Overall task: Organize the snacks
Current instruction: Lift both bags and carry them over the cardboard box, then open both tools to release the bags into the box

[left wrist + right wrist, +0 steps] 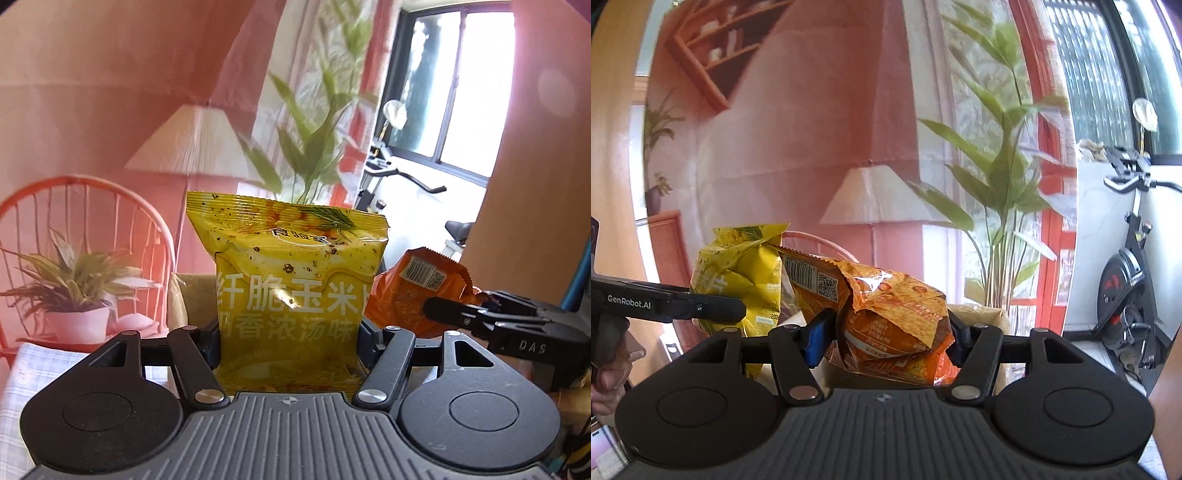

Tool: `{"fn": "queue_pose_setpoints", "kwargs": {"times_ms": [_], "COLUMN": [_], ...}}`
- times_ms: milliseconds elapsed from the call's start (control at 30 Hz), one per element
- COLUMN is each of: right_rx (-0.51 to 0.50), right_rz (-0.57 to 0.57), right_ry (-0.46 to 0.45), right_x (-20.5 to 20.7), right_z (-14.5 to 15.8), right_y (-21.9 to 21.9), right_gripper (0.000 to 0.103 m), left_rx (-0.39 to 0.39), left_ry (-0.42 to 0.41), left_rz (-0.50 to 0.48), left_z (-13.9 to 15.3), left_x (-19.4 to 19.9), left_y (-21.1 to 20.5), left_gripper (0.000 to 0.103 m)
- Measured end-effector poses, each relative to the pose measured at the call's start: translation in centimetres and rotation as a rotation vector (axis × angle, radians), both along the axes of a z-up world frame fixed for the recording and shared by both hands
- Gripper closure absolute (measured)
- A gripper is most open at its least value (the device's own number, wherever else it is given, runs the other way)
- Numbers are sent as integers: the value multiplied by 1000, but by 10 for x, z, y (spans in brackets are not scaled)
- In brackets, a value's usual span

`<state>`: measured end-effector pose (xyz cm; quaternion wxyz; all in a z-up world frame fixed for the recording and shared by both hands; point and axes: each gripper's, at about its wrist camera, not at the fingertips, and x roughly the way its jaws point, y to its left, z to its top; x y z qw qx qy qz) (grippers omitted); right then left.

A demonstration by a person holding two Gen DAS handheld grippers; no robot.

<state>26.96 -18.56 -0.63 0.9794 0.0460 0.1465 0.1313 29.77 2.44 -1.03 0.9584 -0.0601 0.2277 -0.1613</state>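
Observation:
A yellow snack bag (295, 291) with white lettering stands upright in the air, and my left gripper (288, 343) is shut on its lower half. The right wrist view shows the same yellow snack bag (738, 273) at the left, with the left gripper's finger (701, 308) across it. An orange snack bag (890, 317), crumpled and lying sideways, is pinched between the pads of my right gripper (886, 343). That orange snack bag (410, 291) also shows to the right of the yellow one, with the right gripper's finger (465, 314) over it.
Behind hangs a pink backdrop printed with a lamp (192, 144), a chair (81, 221) and plants. An exercise bike (1126, 288) stands by the window at the right. A checked cloth (33, 373) lies low at the left. A person's hand (609, 369) holds the left gripper's handle.

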Motion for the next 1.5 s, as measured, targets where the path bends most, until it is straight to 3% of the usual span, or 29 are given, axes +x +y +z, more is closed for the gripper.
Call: {"fn": "queue_pose_setpoints", "kwargs": {"times_ms": [300,400,633,933,1000,1500], "right_rx": [-30,-34,-44,-65,-68,-45], "right_rz": [-60,-80,-97,-98,-103,-101], "right_ry": [124,167,215,243,237,187], "right_x": [73,87,99,99,97,50], "right_z": [-34,-48,-65,-68,-66,-45], "right_y": [1,-1,-3,3,4,7], "right_gripper": [41,41,41,36,30,30], "left_rx": [109,166,188,229,233,196], "left_ry": [62,74,113,115,115,90], "left_rz": [2,1,-5,8,13,5], "left_z": [-19,-28,-43,-48,-46,-25], "left_x": [71,82,101,100,100,56], "left_y": [-21,-30,-35,-36,-36,-23], "left_gripper": [34,34,32,19,19,18]}}
